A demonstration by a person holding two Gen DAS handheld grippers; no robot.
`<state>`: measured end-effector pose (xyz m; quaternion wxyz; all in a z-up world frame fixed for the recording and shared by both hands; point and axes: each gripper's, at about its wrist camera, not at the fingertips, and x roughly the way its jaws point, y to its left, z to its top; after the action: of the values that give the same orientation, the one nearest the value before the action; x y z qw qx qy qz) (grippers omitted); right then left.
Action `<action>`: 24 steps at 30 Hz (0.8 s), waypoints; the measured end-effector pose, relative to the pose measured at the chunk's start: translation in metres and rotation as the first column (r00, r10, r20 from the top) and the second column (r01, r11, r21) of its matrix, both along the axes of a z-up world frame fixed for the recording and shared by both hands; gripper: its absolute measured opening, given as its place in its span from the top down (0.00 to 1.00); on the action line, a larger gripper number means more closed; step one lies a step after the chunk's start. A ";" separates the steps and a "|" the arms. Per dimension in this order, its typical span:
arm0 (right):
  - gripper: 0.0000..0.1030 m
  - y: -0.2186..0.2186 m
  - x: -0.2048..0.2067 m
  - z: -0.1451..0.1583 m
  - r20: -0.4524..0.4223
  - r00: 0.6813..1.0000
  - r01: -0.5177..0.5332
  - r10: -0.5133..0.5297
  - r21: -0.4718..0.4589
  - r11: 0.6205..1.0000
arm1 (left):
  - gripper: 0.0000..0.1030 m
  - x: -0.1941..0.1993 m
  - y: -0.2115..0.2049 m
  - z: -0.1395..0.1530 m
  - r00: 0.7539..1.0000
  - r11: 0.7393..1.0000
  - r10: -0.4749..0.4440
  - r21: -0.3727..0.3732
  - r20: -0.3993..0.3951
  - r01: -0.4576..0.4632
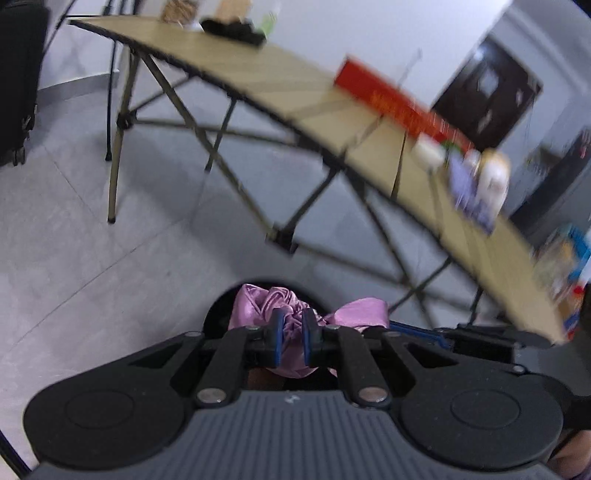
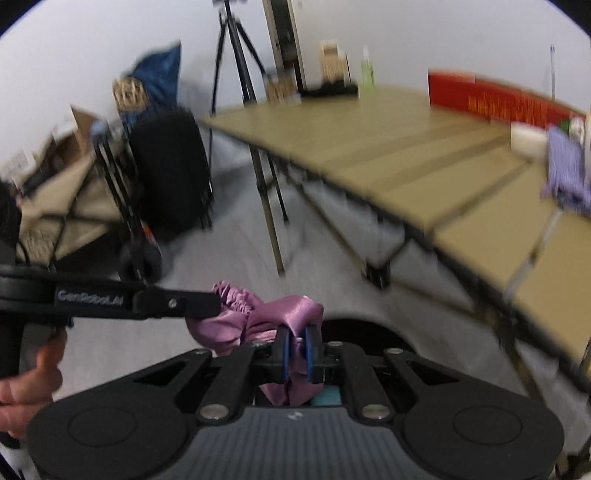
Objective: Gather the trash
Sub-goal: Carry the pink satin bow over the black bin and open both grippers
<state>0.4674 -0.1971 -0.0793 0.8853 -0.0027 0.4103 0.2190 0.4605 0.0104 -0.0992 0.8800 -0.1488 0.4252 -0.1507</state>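
A shiny pink satin cloth (image 1: 266, 306) is held between both grippers above a round black bin opening (image 1: 218, 317). My left gripper (image 1: 293, 336) is shut on one end of it. My right gripper (image 2: 297, 349) is shut on the other end of the pink cloth (image 2: 258, 317), over the same black bin (image 2: 362, 332). The left gripper's arm (image 2: 110, 297) crosses the left of the right wrist view and touches the cloth. Both views are blurred by motion.
A tan folding table (image 1: 295, 96) stands ahead, bearing a red box (image 1: 399, 99), a purple packet (image 1: 469, 188), a black tray (image 1: 236, 29) and small items. Its crossed legs (image 1: 221, 140) stand on grey floor. A black suitcase (image 2: 173, 166), tripod (image 2: 236, 48) and folding cart (image 2: 66, 199) stand left.
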 end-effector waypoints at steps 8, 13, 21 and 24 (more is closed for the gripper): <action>0.82 -0.001 0.014 -0.057 -0.156 0.987 0.022 -0.037 -0.094 0.995 | 0.85 0.031 -0.028 -0.060 0.988 0.991 -0.013 0.130 -0.155 0.034; 0.81 -0.003 0.024 -0.082 -0.238 0.971 0.007 -0.036 -0.125 0.992 | 0.83 0.044 -0.034 -0.080 0.973 0.982 -0.007 0.184 -0.231 0.051; 0.74 0.000 0.028 -0.076 -0.233 0.972 -0.010 -0.024 -0.143 0.990 | 0.62 0.047 -0.038 -0.074 0.977 0.977 -0.017 0.205 -0.213 0.061; 0.71 0.001 0.031 -0.078 -0.239 0.971 -0.025 -0.010 -0.143 0.989 | 0.60 0.047 -0.037 -0.072 0.978 0.976 -0.016 0.210 -0.207 0.060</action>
<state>0.4982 -0.1957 -0.1572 0.8262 -0.0420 0.5285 0.1908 0.5080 -0.0270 -0.1710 0.8396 -0.0592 0.5298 -0.1045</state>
